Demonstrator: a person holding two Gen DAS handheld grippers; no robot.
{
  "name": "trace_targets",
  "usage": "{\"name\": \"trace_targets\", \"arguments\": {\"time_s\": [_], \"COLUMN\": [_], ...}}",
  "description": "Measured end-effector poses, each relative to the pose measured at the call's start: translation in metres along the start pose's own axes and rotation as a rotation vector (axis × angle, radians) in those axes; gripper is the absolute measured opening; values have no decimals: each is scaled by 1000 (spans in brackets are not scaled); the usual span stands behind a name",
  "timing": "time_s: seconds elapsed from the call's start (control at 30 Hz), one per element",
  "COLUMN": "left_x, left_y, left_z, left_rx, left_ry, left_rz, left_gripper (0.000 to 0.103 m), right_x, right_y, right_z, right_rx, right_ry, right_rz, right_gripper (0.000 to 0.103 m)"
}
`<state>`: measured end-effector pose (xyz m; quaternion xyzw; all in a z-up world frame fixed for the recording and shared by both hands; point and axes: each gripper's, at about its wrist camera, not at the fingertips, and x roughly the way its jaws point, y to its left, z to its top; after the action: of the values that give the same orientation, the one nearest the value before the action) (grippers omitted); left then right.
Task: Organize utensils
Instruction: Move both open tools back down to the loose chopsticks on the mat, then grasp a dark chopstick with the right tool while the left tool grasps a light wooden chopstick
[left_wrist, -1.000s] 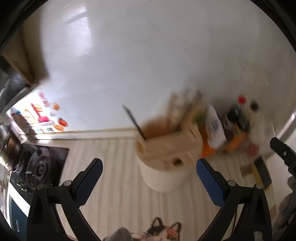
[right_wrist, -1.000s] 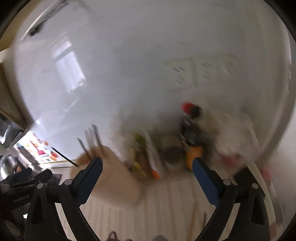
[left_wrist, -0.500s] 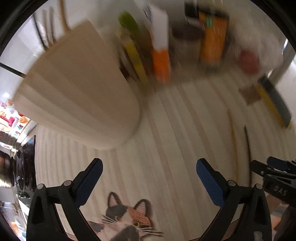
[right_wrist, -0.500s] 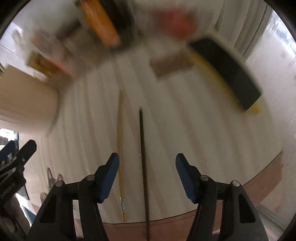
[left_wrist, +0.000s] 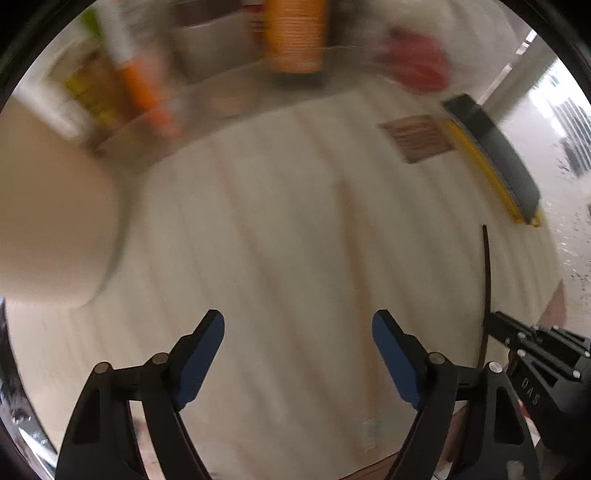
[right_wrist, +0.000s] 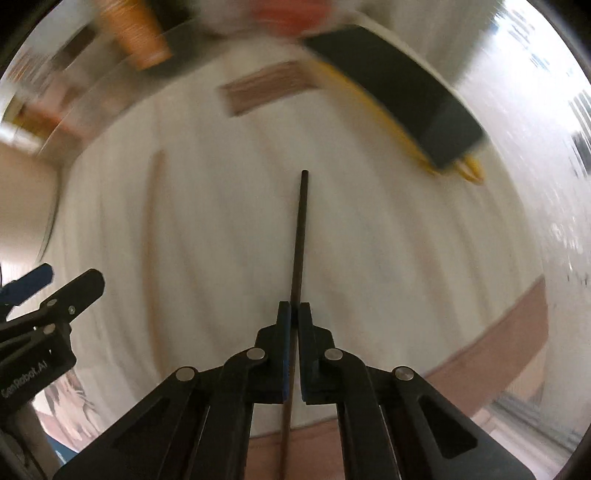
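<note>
Left wrist view: the left tool (left_wrist: 297, 350) hangs over the striped bench (left_wrist: 280, 229) with its blue pads spread apart and nothing between them. Well off to its right lies the dark chopstick (left_wrist: 487, 273), a thin line running forward from the tip of the right tool (left_wrist: 496, 321); this view does not show whether that tool grips it. To the left and ahead stands a blurred cream holder (left_wrist: 51, 221), judged to be the utensil container. Right wrist view: the right tool (right_wrist: 294, 308) has its pads pressed together on the dark chopstick (right_wrist: 300, 236), pinching it partway along, so that one end projects straight ahead and the other runs back under the tool. A second, pale wooden chopstick (right_wrist: 153, 236) lies on the bench left of the tool, blurred; the left view shows it only as a faint streak. Handling judgement: the stick is light, stiff and slim, and likely smooth, so it may pivot or slip in the pads; a grip nearer mid-length limits swing
</note>
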<state>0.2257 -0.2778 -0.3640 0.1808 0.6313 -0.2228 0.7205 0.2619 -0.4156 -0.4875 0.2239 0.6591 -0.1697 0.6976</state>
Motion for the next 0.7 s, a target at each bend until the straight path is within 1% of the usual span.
{"name": "trace_targets", "arguments": {"time_s": [0.1, 0.13, 0.17, 0.23, 0.27, 0.33, 0.37, 0.43, 0.53, 0.7], "left_x": [10, 13, 18, 22, 20, 18, 17, 14, 7, -8], "left_y": [-27, -33, -41, -44, -43, -33, -22, 1, 47, 137], "left_z": [9, 11, 12, 13, 10, 2, -4, -16, -38, -88], "left_rx": [41, 59, 80, 100, 109, 108, 101, 72, -8, -191], "left_ry": [24, 31, 41, 50, 34, 45, 43, 41, 51, 80], "left_rz": [-32, -32, -23, -2, -1, -7, 5, 19, 31, 55], "left_gripper": [62, 49, 42, 21, 6, 5, 5, 4, 4, 4], "right_x": [0, 0, 0, 2, 3, 4, 2, 1, 1, 6], "right_y": [-29, -36, -40, -45, -46, -43, -39, -24, 2, 71], "right_z": [-4, -5, -6, -6, -6, -3, -2, 2, 0, -14], "right_rx": [43, 56, 63, 74, 80, 79, 77, 76, 35, -103], "right_ry": [12, 15, 19, 26, 30, 34, 33, 37, 54, 92], "right_rz": [9, 21, 33, 44, 44, 22, 14, 47, 110, 189], "right_gripper": [3, 3, 3, 5, 5, 6, 6, 5, 5, 5]}}
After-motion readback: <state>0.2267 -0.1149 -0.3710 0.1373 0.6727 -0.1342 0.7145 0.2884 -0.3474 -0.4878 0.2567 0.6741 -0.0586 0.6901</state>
